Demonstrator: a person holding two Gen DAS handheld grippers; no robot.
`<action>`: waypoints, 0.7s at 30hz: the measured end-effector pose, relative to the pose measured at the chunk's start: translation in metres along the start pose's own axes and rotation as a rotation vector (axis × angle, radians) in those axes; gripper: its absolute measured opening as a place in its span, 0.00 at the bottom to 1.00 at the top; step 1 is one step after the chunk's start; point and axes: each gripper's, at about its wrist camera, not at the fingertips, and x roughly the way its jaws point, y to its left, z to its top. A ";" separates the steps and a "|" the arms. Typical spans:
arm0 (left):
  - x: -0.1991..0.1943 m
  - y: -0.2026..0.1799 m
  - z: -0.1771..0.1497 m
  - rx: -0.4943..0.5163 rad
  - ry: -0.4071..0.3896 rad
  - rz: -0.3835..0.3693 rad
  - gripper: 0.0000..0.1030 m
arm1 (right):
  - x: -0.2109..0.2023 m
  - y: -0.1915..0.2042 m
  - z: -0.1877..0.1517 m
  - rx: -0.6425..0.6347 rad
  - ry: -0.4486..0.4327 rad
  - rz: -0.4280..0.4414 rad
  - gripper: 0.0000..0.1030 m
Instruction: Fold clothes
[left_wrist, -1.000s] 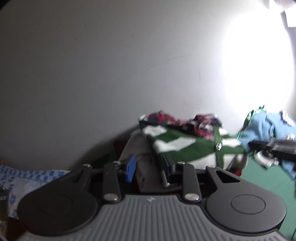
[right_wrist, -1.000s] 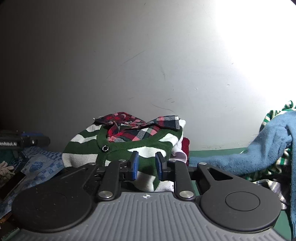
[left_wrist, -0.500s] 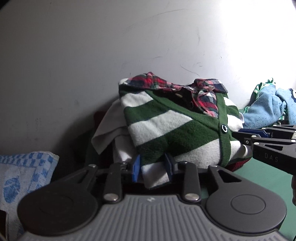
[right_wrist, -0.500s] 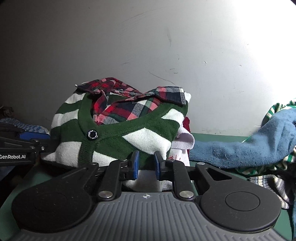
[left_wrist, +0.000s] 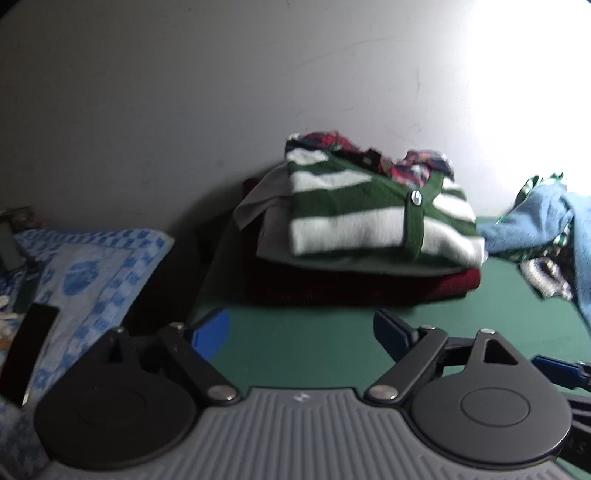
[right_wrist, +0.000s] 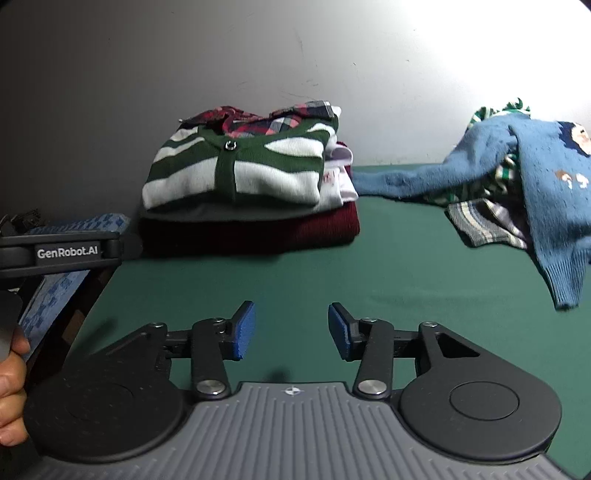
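Observation:
A folded green-and-white striped cardigan with a plaid collar lies on top of a stack of folded clothes, with a dark red garment at the bottom, against the wall on the green table. My left gripper is back from the stack, its jaws opening wide with nothing between them. My right gripper is also back from the stack, jaws opening, nothing between the blue pads. An unfolded blue sweater lies in a heap at the right.
A blue-and-white checked cloth lies at the left, off the table's edge. Under the blue sweater are a green-striped garment and a grey striped one. A hand holds the left gripper's body at the left.
Both grippers let go of the striped cardigan, opened, and pulled back from the stack. The cardigan now rests on the stack, farther from both cameras.

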 end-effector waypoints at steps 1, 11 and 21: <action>-0.004 0.000 -0.004 -0.005 0.005 0.005 0.86 | -0.004 0.001 -0.005 0.002 0.009 -0.010 0.46; -0.064 -0.011 -0.022 -0.060 0.029 0.024 0.99 | -0.054 0.006 -0.021 0.011 -0.021 -0.090 0.69; -0.116 -0.028 -0.048 -0.051 0.063 0.119 0.99 | -0.084 0.003 -0.042 -0.003 -0.032 -0.033 0.78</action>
